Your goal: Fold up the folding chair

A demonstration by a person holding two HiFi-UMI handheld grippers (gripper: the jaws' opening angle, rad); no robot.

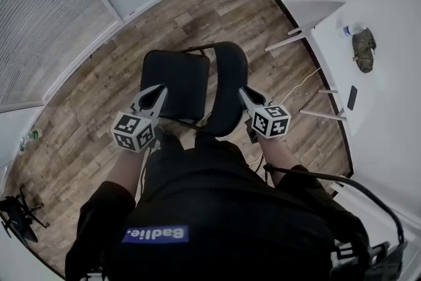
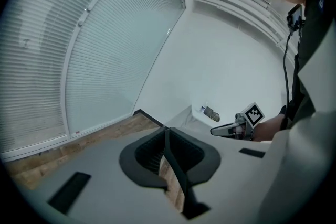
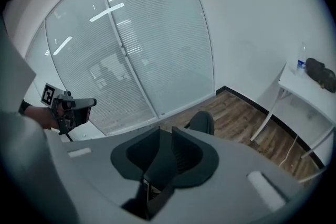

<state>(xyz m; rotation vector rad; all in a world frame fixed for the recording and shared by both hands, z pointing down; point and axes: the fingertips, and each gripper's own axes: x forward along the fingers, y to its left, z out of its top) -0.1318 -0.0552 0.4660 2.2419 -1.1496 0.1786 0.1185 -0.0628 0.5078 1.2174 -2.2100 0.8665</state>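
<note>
Head view looks steeply down on a blue patch (image 1: 156,234) with white letters on the person's dark top; I leave its print unread. The only other markings are the black-and-white squares on the cubes (image 1: 135,131) of both tongs.

Both forearms reach out from the body, roughly side by side, and angle the tongs forward and down. The left tongs (image 1: 160,90) are clenched: their own view shows the pads pressed together with nothing between them, only a sliver of wooden floor (image 1: 85,95) below. The right tongs (image 1: 242,91) are released, with the pads a little apart and gripping nothing.

The black chair (image 1: 197,82) stands on the floor directly ahead of the tongs and between them. Its seat (image 1: 174,79) lies just beyond the tip of the left tongs, and its backrest (image 1: 227,85) is just beside the tip of the right tongs, on their inner side. Whether either tip touches the chair cannot be told.

Well off to the outer side of the right tongs stands a white desk (image 1: 322,10). On it are a small bottle (image 1: 346,29) and, next to that, an olive pouch (image 1: 364,49); what they hold cannot be seen. Another bottle (image 1: 29,137) lies on the floor, far to the outer side of the left tongs.
</note>
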